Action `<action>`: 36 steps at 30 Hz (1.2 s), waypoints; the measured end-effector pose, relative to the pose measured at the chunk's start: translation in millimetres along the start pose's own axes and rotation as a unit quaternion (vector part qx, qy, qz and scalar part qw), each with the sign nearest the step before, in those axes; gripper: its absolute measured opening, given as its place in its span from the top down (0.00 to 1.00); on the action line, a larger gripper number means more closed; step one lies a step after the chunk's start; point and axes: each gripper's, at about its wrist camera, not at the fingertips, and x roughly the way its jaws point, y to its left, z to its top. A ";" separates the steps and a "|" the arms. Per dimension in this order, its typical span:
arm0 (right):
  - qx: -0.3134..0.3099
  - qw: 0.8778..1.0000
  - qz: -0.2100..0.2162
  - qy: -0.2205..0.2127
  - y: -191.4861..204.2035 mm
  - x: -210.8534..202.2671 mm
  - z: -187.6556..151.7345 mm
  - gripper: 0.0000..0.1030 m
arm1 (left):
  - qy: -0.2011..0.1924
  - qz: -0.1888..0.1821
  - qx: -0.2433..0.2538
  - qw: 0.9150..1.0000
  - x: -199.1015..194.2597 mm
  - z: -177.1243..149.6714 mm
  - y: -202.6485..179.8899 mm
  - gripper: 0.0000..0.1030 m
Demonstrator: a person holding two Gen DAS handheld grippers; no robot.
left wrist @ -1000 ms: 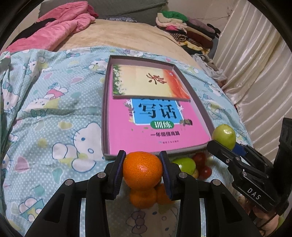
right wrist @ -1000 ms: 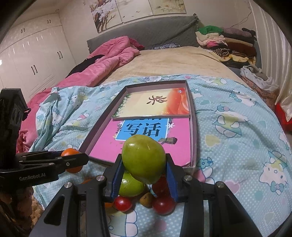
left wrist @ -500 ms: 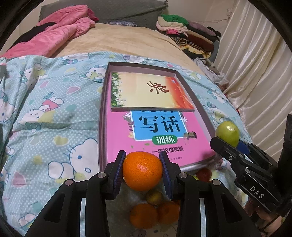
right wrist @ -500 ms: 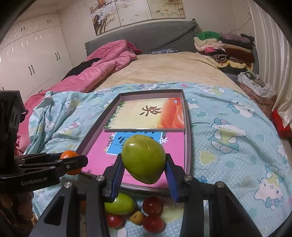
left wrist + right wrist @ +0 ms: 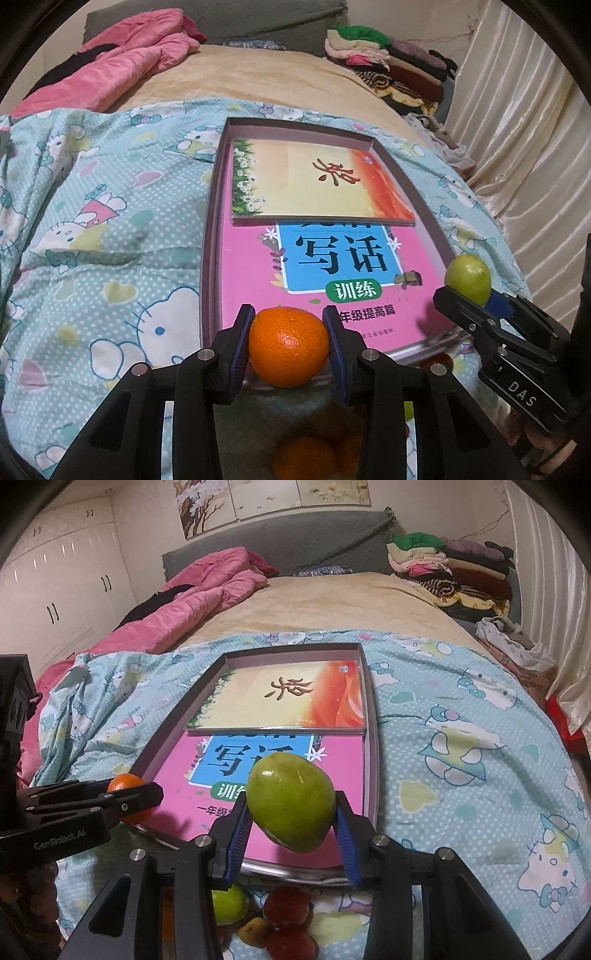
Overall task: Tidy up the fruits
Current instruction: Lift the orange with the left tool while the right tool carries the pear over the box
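Orange (image 5: 289, 347) clamped in left claw (image 5: 289, 349), green fruit (image 5: 290, 802) in right claw (image 5: 291, 812); both mid-carry above tray (image 5: 212, 236) at 6 o'clock. Next: lower, release inside.

Pink quilt (image 5: 207, 590), folded clothes stack (image 5: 450, 565), white wardrobe (image 5: 62, 590), poss. flower pics (image 5: 273, 494) on wall

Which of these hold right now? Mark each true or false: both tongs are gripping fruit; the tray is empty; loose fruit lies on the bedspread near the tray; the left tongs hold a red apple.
1. Both tongs grip fruit. True: the left tongs clamp a round orange mandarin, the right tongs a green oval fruit.
2. The shallow grey tray is empty. False: two books lie in it.
3. Loose fruit lies on the bedspread near the tray. True.
4. The left tongs hold a red apple. False: a mandarin.
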 end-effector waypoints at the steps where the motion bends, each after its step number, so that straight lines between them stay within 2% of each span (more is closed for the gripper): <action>1: 0.001 1.000 -0.001 0.004 -0.7 1.9 -0.2 0.58 | 0.001 0.003 0.003 1.000 2.6 0.0 -0.9 0.62; 16: -0.028 0.999 -0.021 0.025 3.9 15.9 -8.3 0.58 | 0.005 0.022 0.028 0.999 16.6 -4.5 -4.9 0.62; 26: -0.052 0.998 -0.039 0.020 8.1 17.8 -11.2 0.58 | -0.002 0.024 0.036 0.999 17.4 -6.6 -6.1 0.62; 36: -0.036 0.999 -0.034 0.007 3.3 17.0 -10.6 0.58 | -0.011 0.020 0.031 0.999 16.3 -6.9 -5.3 0.62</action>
